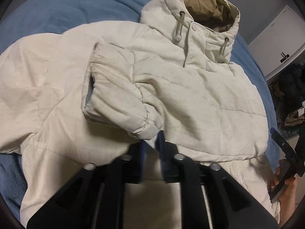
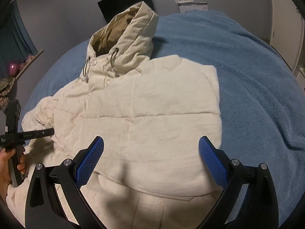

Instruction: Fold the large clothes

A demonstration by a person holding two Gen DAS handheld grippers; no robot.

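Note:
A cream puffer jacket (image 1: 190,87) with a tan-lined hood (image 1: 207,5) lies front up on a blue blanket (image 1: 76,5). One sleeve (image 1: 118,95) is folded across the chest. My left gripper (image 1: 153,143) is shut on that sleeve's cuff (image 1: 148,131). In the right wrist view the jacket (image 2: 148,114) fills the middle, with its other side folded in. My right gripper (image 2: 150,158) is open and empty, just above the jacket's lower part. The left gripper (image 2: 45,132) shows at the left edge of that view.
The blue blanket (image 2: 238,66) covers the bed around the jacket. A white cabinet (image 1: 276,38) and a pile of dark clothes (image 1: 289,95) stand beside the bed. A dark panel (image 2: 125,2) and a white rack (image 2: 190,2) are at the wall beyond the hood.

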